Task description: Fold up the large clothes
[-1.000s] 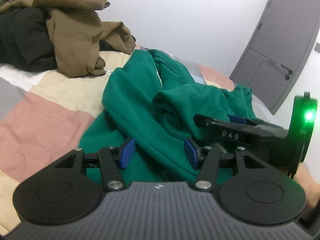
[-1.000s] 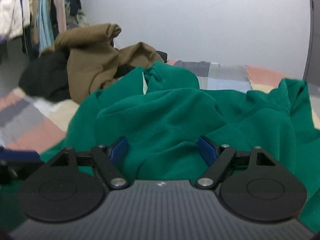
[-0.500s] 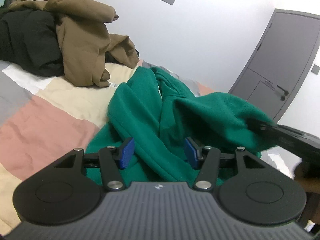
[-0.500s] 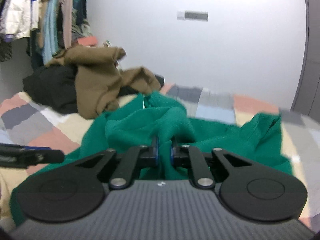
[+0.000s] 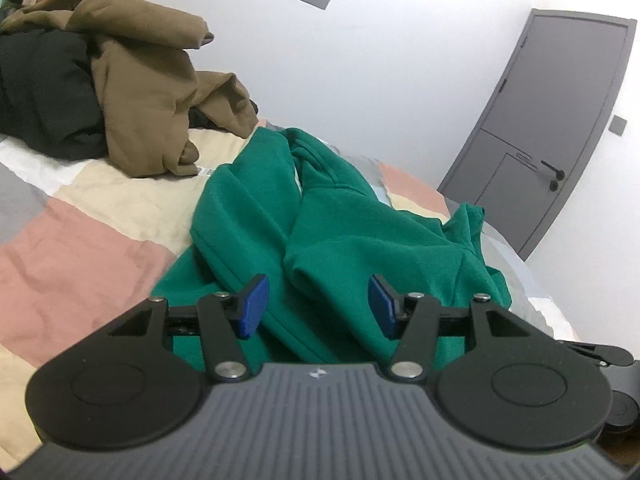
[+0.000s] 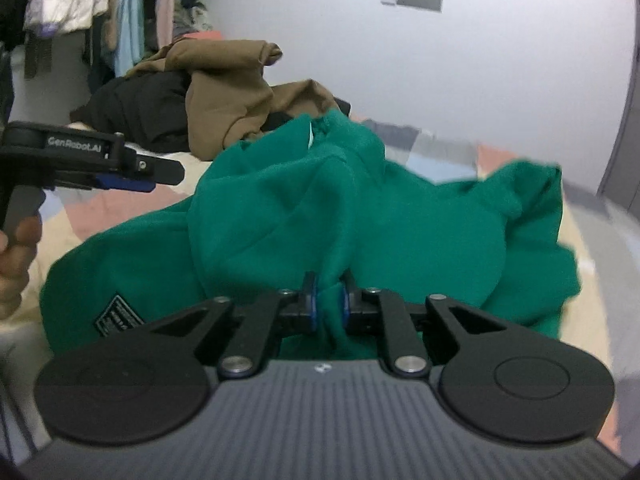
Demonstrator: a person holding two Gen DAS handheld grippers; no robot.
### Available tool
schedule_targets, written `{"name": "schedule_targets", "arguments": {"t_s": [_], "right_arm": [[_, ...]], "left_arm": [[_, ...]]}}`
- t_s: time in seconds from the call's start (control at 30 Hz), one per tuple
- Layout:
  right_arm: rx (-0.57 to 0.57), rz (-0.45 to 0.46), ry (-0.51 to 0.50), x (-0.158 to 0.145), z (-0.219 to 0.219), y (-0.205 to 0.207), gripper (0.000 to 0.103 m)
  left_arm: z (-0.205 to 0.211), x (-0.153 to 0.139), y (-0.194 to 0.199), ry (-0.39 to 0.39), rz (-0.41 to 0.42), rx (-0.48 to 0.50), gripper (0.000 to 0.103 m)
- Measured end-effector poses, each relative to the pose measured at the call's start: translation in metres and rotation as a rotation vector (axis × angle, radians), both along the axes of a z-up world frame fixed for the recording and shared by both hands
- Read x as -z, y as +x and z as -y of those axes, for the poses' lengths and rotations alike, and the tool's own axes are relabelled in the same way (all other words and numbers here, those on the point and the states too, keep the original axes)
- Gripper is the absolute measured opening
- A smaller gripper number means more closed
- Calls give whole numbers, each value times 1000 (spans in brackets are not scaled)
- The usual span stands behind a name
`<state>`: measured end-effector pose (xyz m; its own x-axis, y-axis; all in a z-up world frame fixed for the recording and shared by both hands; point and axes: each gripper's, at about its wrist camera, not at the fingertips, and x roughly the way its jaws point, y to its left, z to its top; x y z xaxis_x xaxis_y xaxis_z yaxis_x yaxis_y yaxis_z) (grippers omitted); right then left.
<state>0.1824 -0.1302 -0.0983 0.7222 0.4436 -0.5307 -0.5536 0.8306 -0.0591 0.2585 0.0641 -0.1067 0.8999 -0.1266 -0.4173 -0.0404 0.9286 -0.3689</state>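
Sweatshirt (image 6: 400, 216), green, lies crumpled mid-bed (image 5: 80, 248); the right gripper (image 6: 329, 304) jaws, having just eased slightly, pinch a fold of it. Left gripper (image 5: 316, 304) jaws stand released above its near edge.

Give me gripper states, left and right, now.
Left gripper: open, holding nothing.
Right gripper: shut on a fold of the green hoodie.

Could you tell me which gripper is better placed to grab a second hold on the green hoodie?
Left: the left gripper is open over the green hoodie, while the right gripper already pinches a fold.
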Motion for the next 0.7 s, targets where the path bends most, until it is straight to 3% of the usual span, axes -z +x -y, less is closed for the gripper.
{"name": "schedule_targets", "arguments": {"t_s": [0.07,0.2,0.37,0.5,0.63,0.7], "right_arm": [[0,-28,30,2,4,-2,24],[-38,-68,122,-7,15,-9,53],[-35,-52,254,-19,32,-19,53],[77,-19,277,-21,43,-12,53],[249,-114,384,-11,73,9,53],[311,-187,461,-1,90,19,57]], "left_arm": [[1,0,1,-4,6,7,61],[7,-4,3,-1,41,37,61],[17,-11,8,-15,92,105,61],[21,-9,21,-45,108,138,62],[20,-2,36,-71,101,141,69],[17,2,45,-92,99,118,78]]}}
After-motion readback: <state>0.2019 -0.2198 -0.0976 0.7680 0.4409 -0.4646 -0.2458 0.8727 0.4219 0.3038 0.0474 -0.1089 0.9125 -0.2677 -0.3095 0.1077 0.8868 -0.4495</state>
